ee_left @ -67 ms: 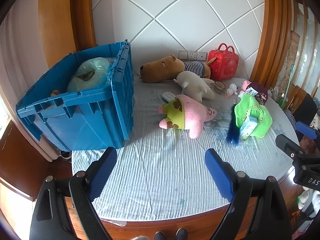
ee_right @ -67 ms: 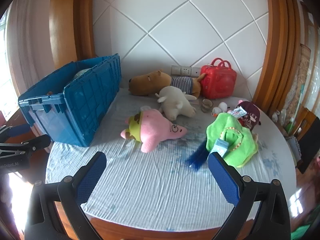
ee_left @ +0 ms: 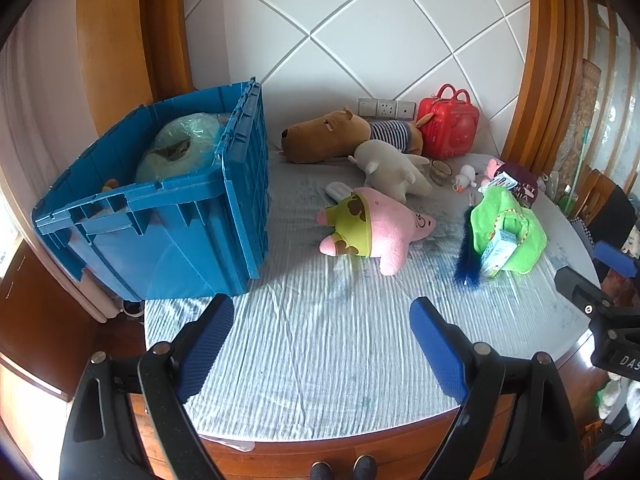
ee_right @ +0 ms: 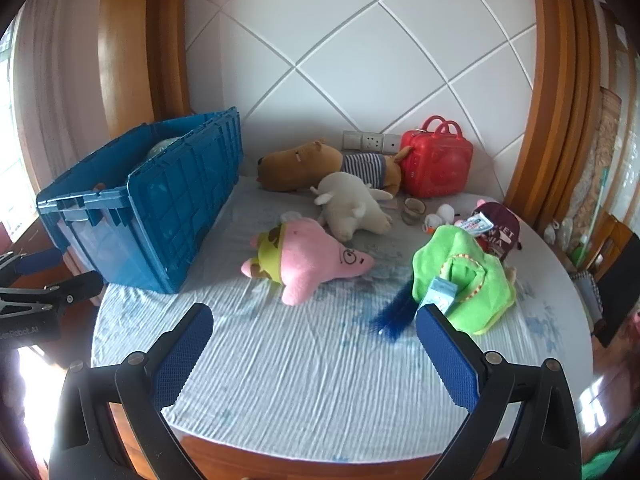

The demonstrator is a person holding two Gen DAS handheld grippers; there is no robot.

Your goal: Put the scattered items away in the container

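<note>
A blue crate (ee_left: 168,220) (ee_right: 160,204) stands at the table's left with a pale green bundle (ee_left: 180,148) inside. A pink star plush (ee_left: 376,224) (ee_right: 308,260) lies mid-table. Behind it lie a white plush (ee_left: 392,168) (ee_right: 352,208) and a brown plush (ee_left: 332,136) (ee_right: 304,164). A green cloth toy (ee_left: 508,224) (ee_right: 464,276) with a small carton (ee_left: 496,252) (ee_right: 440,294) and a blue feather (ee_left: 466,264) (ee_right: 394,316) lies to the right. My left gripper (ee_left: 322,320) and right gripper (ee_right: 312,328) are open and empty above the near table edge.
A red toy case (ee_left: 448,128) (ee_right: 436,164) stands at the back by the wall sockets. A maroon cap (ee_left: 520,184) (ee_right: 500,232), a small white duck (ee_left: 464,178) and a small cup (ee_left: 440,170) lie at the back right. The round table (ee_left: 320,360) has a wooden rim.
</note>
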